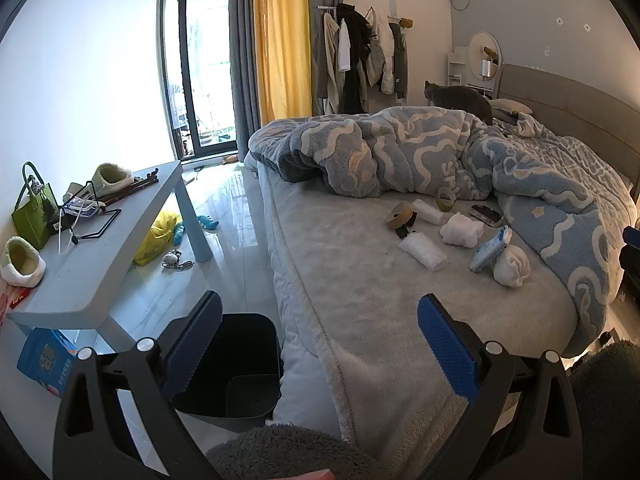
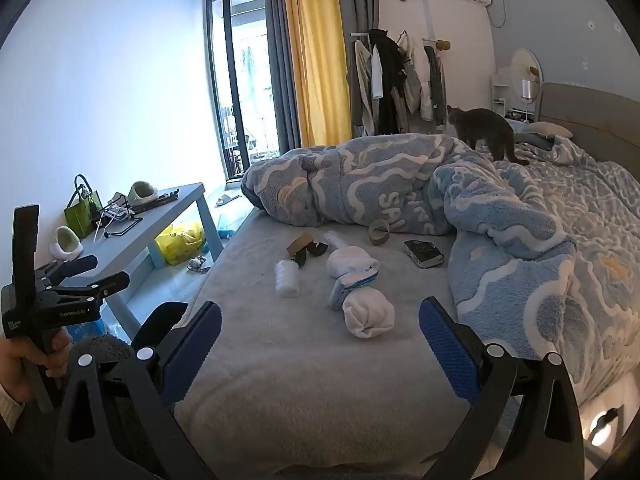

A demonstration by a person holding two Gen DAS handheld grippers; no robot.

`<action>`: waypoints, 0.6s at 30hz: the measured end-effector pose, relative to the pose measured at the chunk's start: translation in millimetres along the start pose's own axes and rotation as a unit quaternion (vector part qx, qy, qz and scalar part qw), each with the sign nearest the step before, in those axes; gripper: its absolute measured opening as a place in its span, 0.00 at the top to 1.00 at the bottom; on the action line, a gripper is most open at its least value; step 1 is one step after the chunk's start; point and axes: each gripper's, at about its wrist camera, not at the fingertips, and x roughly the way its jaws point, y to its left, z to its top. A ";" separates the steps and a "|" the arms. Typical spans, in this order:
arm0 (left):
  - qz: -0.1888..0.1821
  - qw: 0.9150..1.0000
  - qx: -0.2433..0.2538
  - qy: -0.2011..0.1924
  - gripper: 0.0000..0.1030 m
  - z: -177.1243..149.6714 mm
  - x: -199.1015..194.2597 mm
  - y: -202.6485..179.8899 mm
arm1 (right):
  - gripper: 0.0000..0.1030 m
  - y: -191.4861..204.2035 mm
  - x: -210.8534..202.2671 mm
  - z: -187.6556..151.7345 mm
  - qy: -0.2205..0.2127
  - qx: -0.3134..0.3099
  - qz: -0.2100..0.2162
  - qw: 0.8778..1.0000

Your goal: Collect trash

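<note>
Left wrist view: left claw (image 1: 320, 344) gapes wide, level above the bed (image 1: 360, 300).

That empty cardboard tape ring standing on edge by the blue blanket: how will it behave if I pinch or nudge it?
The cardboard ring stands on its edge on the bed sheet, so a nudge would probably tip or roll it. It looks hollow and thin-walled, so likely light, and it may squash if pinched hard. The soft bedding should damp any roll.

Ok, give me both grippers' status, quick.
Left gripper: open, holding nothing, above the black plastic trash bin.
Right gripper: open, holding nothing.
</note>
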 end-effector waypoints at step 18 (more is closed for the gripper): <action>-0.001 1.000 0.000 0.002 0.03 0.4 2.1 0.5 | 0.03 -0.2 -1.1 0.3 -0.001 -0.002 -0.001 1.000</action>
